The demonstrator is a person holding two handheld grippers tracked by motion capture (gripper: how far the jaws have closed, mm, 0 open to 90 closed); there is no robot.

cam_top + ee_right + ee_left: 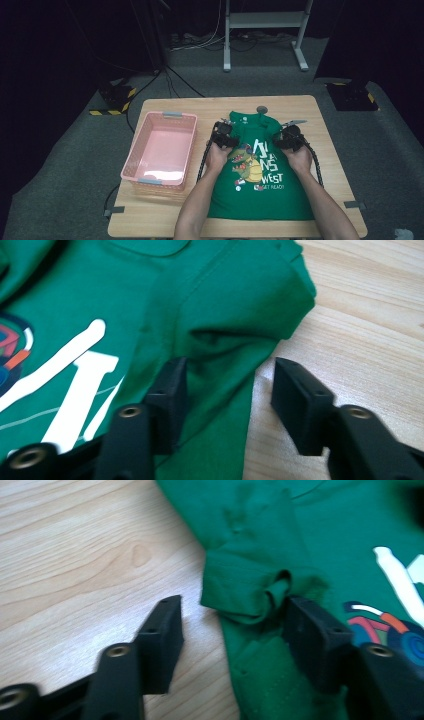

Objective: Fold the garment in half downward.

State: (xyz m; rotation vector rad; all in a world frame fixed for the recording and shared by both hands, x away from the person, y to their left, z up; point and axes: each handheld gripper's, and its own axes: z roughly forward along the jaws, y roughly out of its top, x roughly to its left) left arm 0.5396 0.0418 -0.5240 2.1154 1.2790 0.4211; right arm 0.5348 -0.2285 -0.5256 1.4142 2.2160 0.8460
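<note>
While I watched from the high view, the green T-shirt (257, 170) lay flat, print up, on the wooden table (330, 115), with the pink basket (160, 150) just beside its left edge and a small grey disc (261, 109) just beyond its collar. From up there I saw both hands resting on the shirt's shoulders, the left gripper (221, 131) and right gripper (289, 134) at the sleeves, but not how the jaws stood.

The left gripper view gave me that: the left gripper (232, 630) had its jaws half apart, straddling the shirt's edge, one jaw on bare wood, the other against a bunched fold of sleeve (260, 587). The right gripper (227, 395) likewise stood half open across the shirt's opposite edge, one jaw on the cloth, the other over wood. Neither pinched the fabric yet, as far as I could tell.
</note>
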